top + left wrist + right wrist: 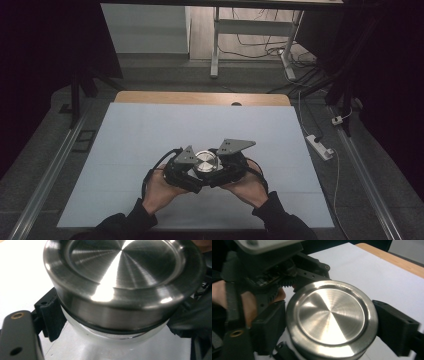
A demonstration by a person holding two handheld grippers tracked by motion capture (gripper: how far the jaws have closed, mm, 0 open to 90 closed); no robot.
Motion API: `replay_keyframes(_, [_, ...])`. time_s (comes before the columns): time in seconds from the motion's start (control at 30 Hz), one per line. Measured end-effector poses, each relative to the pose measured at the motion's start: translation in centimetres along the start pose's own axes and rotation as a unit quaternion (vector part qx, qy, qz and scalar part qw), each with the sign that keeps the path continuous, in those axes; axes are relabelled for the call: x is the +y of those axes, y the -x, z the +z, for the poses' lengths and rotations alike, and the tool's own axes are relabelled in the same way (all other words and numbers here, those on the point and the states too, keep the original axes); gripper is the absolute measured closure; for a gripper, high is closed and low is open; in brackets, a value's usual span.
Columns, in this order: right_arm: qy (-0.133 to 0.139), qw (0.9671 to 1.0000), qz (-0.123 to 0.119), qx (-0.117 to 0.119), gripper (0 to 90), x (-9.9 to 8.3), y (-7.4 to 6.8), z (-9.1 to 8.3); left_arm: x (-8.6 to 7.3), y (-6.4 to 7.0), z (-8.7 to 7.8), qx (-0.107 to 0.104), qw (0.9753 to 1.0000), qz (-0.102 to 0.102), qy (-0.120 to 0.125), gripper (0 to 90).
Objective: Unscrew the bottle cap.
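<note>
A round jar with a brushed steel lid (206, 161) stands on the white mat (150, 130), near the front middle. In the left gripper view the lid (125, 272) sits over a black seal ring and a pale jar body (100, 333). My left gripper (186, 172) (116, 323) is shut on that body just under the lid, with one ribbed black finger (51, 315) pressed on its side. My right gripper (226, 169) (332, 325) is shut on the lid (330, 318), one jaw against each side of its rim. Both hands hold the grippers close together.
The mat covers a wooden table whose bare far edge (200, 97) shows beyond it. On the floor to the right lies a white power strip (320, 147) with cables. A metal desk frame (250, 35) stands behind the table.
</note>
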State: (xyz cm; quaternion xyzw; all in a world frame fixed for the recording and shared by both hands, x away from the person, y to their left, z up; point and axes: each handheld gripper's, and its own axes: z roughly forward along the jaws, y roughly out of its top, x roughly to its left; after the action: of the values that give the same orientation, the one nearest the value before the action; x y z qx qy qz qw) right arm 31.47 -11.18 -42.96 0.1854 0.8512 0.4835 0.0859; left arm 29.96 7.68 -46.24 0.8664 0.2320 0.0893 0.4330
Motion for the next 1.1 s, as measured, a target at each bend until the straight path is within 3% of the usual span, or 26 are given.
replay_keyframes(0.1, [0.001,1.0,-0.004,0.006,18.5,0.0,0.0,-0.1,0.0,0.0,-0.1,-0.009,0.9999,0.006,0.001,15.5])
replay_keyframes(0.17, [0.001,0.9999,-0.008,0.014,18.5,0.0,0.1,-0.3,0.0,-0.3,-0.1,-0.026,0.9996,0.011,0.002,15.5])
replay_keyframes(0.23, [0.002,0.9993,-0.008,0.038,18.7,-0.1,0.4,-0.4,-0.1,-0.4,-0.2,-0.04,0.9989,0.023,0.001,15.5])
replay_keyframes(0.27, [0.002,0.9993,-0.008,0.038,18.7,-0.1,0.4,-0.4,-0.1,-0.5,-0.2,-0.046,0.9986,0.025,0.001,15.5])
replay_keyframes(0.3, [0.003,0.9985,-0.009,0.054,18.7,-0.1,0.6,-0.4,-0.2,-0.7,-0.2,-0.063,0.9973,0.038,0.001,15.4])
replay_keyframes(0.47, [0.005,0.9969,-0.015,0.076,18.7,-0.2,0.8,-0.6,-0.4,-1.0,-0.2,-0.087,0.9953,0.041,0.006,15.5])
replay_keyframes(1.1, [0.015,0.9976,-0.015,0.066,18.8,0.1,1.1,-1.1,-0.7,-1.3,0.0,-0.068,0.9969,0.039,-0.007,15.5])
